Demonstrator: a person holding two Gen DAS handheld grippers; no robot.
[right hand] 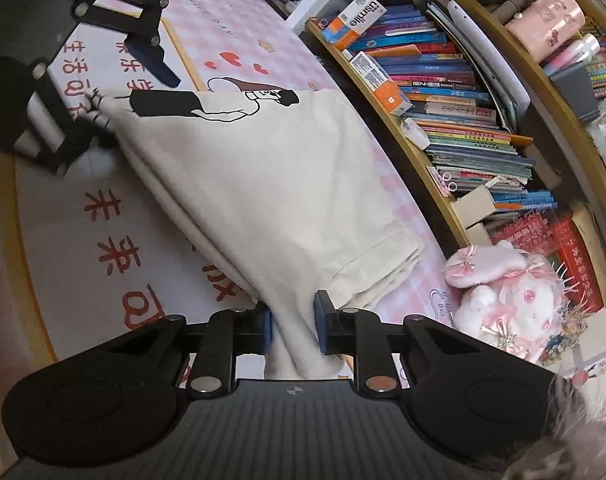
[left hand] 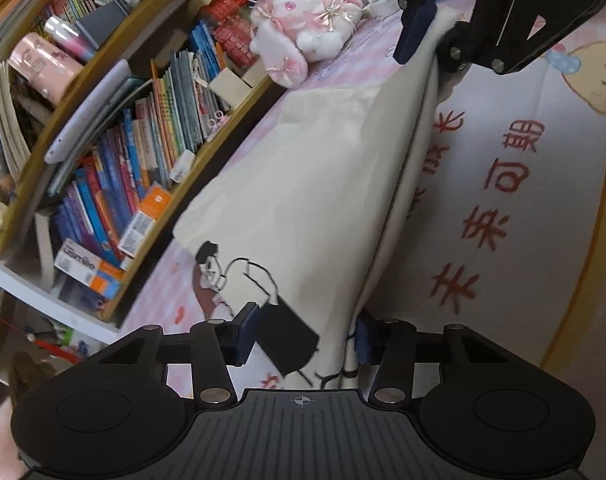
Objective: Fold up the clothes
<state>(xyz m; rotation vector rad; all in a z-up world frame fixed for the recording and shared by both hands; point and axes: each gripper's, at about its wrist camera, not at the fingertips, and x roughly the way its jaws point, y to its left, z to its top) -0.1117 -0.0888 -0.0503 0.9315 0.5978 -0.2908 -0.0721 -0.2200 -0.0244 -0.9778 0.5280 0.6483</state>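
A cream garment [left hand: 323, 180] with a black-line cartoon print lies folded lengthwise on a pink printed mat [left hand: 503, 208]. My left gripper [left hand: 303, 334] straddles its printed end; one pad sits over the cloth, the other at the fold edge, and they stand well apart. My right gripper [right hand: 293, 322] is shut on the garment's [right hand: 263, 184] opposite end, cloth bunched between its blue pads. The left wrist view shows the right gripper [left hand: 435, 40] at the top, pinching the raised fold edge. In the right wrist view the left gripper [right hand: 131, 108] is at the upper left, its fingers apart around the printed corner.
A wooden bookshelf [right hand: 463, 120] packed with books runs along the mat's [right hand: 103, 240] far side. A pink and white plush toy [right hand: 503, 292] lies by the garment's end near my right gripper. The mat shows large red characters beside the garment.
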